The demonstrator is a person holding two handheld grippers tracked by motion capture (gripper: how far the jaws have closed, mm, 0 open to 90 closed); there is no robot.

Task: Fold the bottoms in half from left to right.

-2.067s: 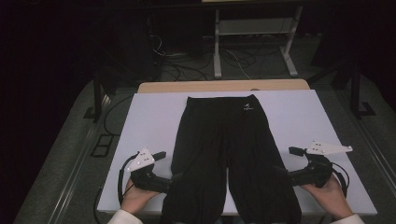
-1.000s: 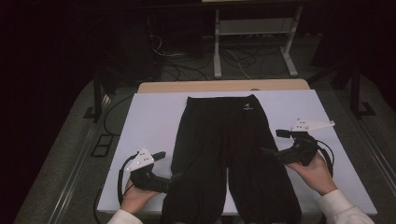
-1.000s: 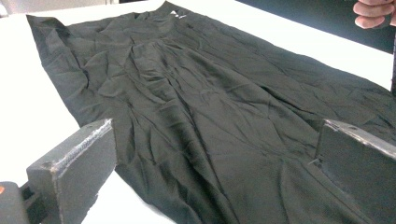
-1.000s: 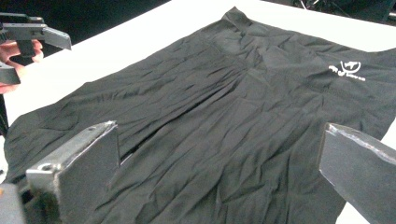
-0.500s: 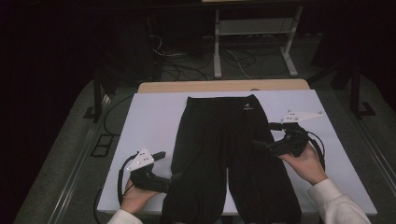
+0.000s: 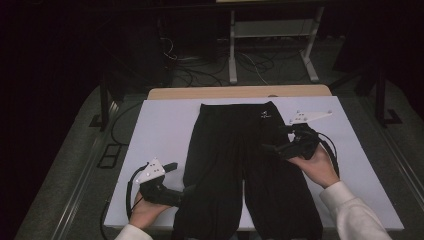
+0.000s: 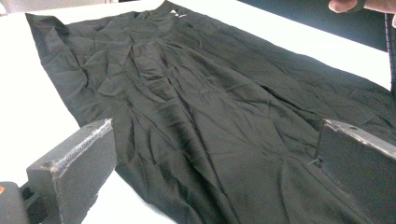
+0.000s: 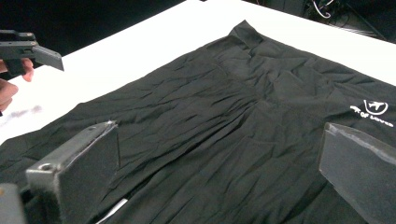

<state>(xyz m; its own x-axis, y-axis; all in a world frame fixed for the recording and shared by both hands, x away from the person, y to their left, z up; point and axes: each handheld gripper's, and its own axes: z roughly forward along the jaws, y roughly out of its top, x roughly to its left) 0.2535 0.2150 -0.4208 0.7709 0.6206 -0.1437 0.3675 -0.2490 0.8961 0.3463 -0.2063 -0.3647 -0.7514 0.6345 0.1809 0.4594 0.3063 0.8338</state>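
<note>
Dark floor with loose cables and the legs of a white frame is lying beyond a white worktop (image 6: 160, 125), and a pair of black trousers (image 6: 240, 165) is lying flat along its middle, waistband toward the far edge and the two legs running back toward the person, their ends reaching the near edge. In both gripper views the cloth is showing fine creases and small puckers all over, so it is likely thin, light and limp: it should be folding and sagging wherever it is lifted, not sliding as a stiff sheet, and it is looking matte rather than slick. Good places to take hold would probably be the outer side seams, the waistband or the leg hems, where doubled fabric is giving the pads something to pinch; a grip in the middle of a leg would likely gather only a loose tuck. The left tongs (image 6: 186, 191) are sitting low at the outer edge of the left trouser leg near the hem, and the left gripper view is showing their jaws standing wide apart with the cloth spread between them, nothing pinched. The right tongs (image 6: 270, 148) are hovering over the right leg below the waistband, jaws likewise wide and gripping nothing. A small white logo (image 8: 372, 110) near the waistband is showing a round emblem with a line of lettering under it, too small to read with certainty.
</note>
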